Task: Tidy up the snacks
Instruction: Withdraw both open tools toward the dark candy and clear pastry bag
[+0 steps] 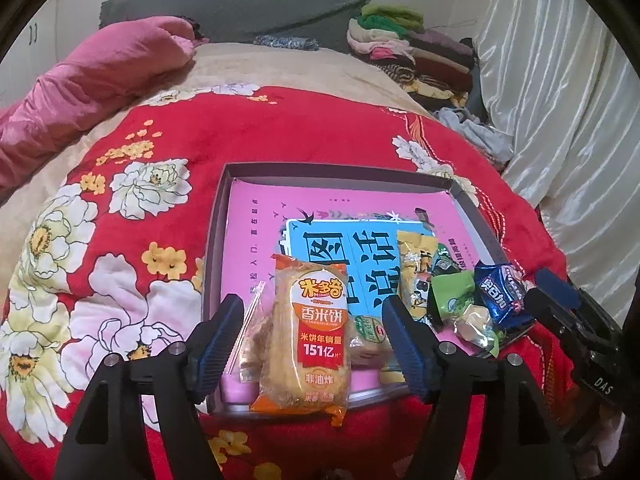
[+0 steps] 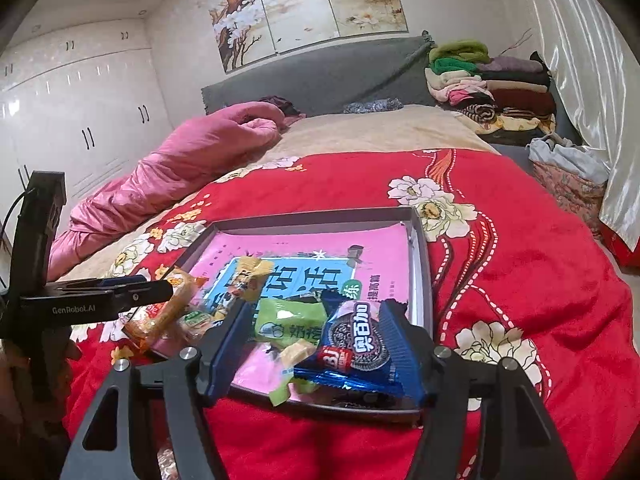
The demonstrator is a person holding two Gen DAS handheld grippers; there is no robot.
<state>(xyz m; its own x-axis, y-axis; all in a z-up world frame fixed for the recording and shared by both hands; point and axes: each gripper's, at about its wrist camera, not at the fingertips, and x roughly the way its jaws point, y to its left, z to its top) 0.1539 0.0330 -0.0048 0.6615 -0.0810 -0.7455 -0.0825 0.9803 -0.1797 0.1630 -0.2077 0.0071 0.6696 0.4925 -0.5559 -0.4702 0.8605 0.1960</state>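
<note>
Red plush bedding [image 1: 248, 132] printed with big white and yellow peonies is filling both wrist views, with a crumpled pink satin quilt [image 2: 180, 168] lying toward ten o'clock and a stack of folded knitwear [image 2: 492, 84] sitting at one o'clock beside glossy white curtains [image 2: 580, 80].

I am looking down at a shallow rectangular cardboard tray [image 1: 240, 170] with grey walls and a pink printed paper lining. Inside it, along its near edge, the snacks are sitting in a loose row.

I am holding my left gripper [image 1: 314, 316] with its ribbed blue pads apart on either side of a long crinkly orange-and-clear rice cracker packet [image 1: 308, 336]; the packet is lying flat, overhanging the tray's near wall at six o'clock, and neither pad is pressing it.

I am holding my right gripper [image 2: 316, 344] with its jaws apart too. A shiny blue foil sandwich-cookie packet [image 2: 356, 344] is lying between them, close against the right pad; whether that pad is touching it I cannot tell. At its nine o'clock a soft matte green wrapper [image 2: 290, 320] is resting, and a yellow crimped wrapper [image 2: 250, 276] is lying at eleven.
</note>
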